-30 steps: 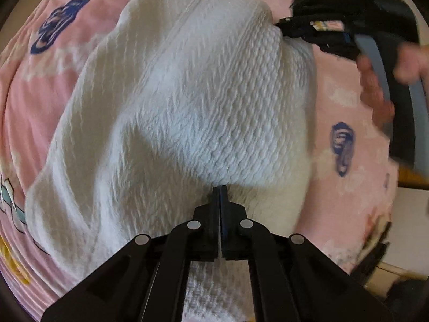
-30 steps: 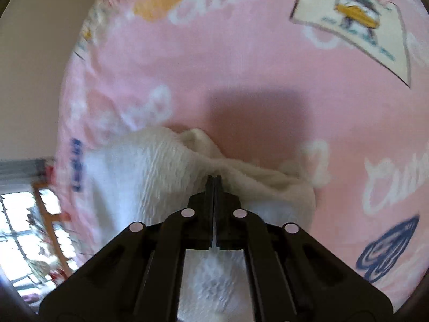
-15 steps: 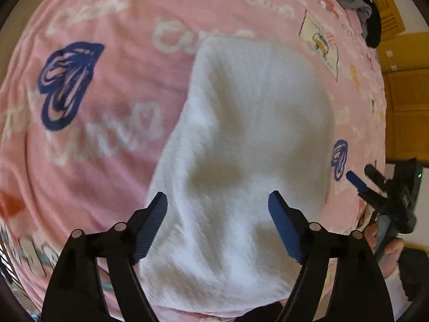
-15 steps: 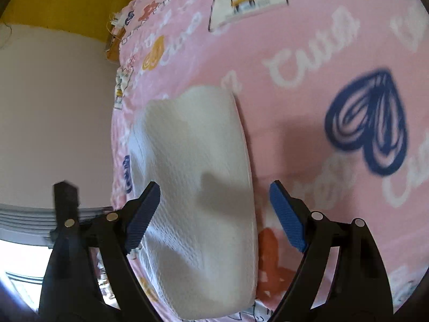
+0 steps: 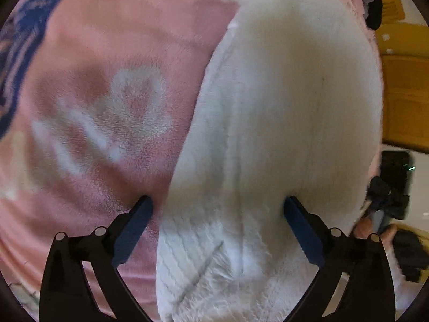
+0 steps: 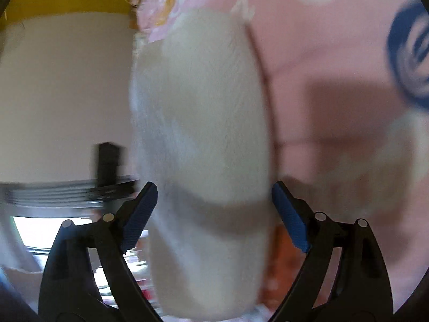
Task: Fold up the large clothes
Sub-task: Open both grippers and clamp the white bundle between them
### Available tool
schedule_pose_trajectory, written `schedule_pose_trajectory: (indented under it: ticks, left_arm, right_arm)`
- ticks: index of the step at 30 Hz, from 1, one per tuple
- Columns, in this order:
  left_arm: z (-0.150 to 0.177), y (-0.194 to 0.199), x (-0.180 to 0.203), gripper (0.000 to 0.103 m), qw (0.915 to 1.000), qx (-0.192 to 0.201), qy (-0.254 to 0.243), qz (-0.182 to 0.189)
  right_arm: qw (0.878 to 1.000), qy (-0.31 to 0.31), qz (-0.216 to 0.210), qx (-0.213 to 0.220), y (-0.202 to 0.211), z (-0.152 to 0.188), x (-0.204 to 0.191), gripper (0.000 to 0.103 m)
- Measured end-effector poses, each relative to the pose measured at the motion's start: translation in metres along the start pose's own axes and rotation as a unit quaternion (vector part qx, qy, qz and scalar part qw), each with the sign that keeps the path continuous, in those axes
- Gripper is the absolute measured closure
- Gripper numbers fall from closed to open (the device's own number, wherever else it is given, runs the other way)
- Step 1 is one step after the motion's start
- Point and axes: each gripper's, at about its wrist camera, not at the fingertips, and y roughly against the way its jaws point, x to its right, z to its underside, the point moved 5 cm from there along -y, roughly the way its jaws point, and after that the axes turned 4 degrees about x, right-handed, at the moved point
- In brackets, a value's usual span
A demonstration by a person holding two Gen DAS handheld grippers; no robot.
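Note:
A white textured garment (image 5: 281, 123) lies folded in a long bundle on the pink blanket (image 5: 107, 94). My left gripper (image 5: 218, 225) is open and empty, low over the garment's near left edge, its right finger over the cloth and its left finger over the blanket. In the right wrist view the same garment (image 6: 203, 123) runs away from me along the bed's edge. My right gripper (image 6: 214, 209) is open and empty, straddling the garment's near end. The right gripper and the hand holding it (image 5: 380, 214) show at the left view's right edge.
The pink blanket (image 6: 335, 80) has blue heart prints (image 6: 410, 53) and white lettering. The bed's edge is at the left in the right wrist view, with a pale wall (image 6: 67, 94) and a window below. Yellow wooden furniture (image 5: 402, 94) and dark clothes (image 5: 371, 2) stand beyond the bed.
One second ago both grippers were shut on the garment. They let go and opened, pulled back, and now both have come in close and low over the folded bundle.

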Motion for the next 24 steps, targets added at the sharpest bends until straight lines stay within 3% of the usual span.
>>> schedule_pose_trajectory:
  ticks: [4,8,9,12,18,22,24]
  left_arm:
    - [-0.003,0.001,-0.016,0.007,0.9979,-0.017,0.018,0.059]
    - [0.017,-0.003,-0.003,0.008,0.9905,-0.083,-0.009,0.110]
    - [0.027,-0.006,0.003,0.008,0.9883,-0.098,-0.020,0.115]
    - [0.027,-0.011,0.002,0.007,0.9902,-0.083,-0.011,0.112]
    - [0.029,-0.019,0.002,0.008,0.9935,-0.059,0.003,0.097]
    - [0.036,-0.004,0.007,0.043,0.9941,-0.047,0.023,0.096]
    - [0.039,0.004,0.008,0.053,0.9949,-0.037,0.032,0.089]
  right_arm:
    - [1.000,-0.013,-0.007,-0.028,-0.014,0.008,0.012,0.011]
    - [0.999,-0.004,-0.031,-0.038,-0.023,0.010,0.010,0.006]
    - [0.998,0.000,-0.038,-0.051,-0.028,0.012,0.008,0.005]
    - [0.997,0.018,-0.033,-0.068,-0.041,0.013,0.007,0.005]
    - [0.999,0.022,-0.020,-0.039,-0.051,0.009,0.007,0.005]
    - [1.000,0.015,-0.001,-0.022,-0.053,0.017,-0.002,0.010]
    - [1.000,-0.003,0.001,-0.020,-0.052,0.016,-0.005,0.017]
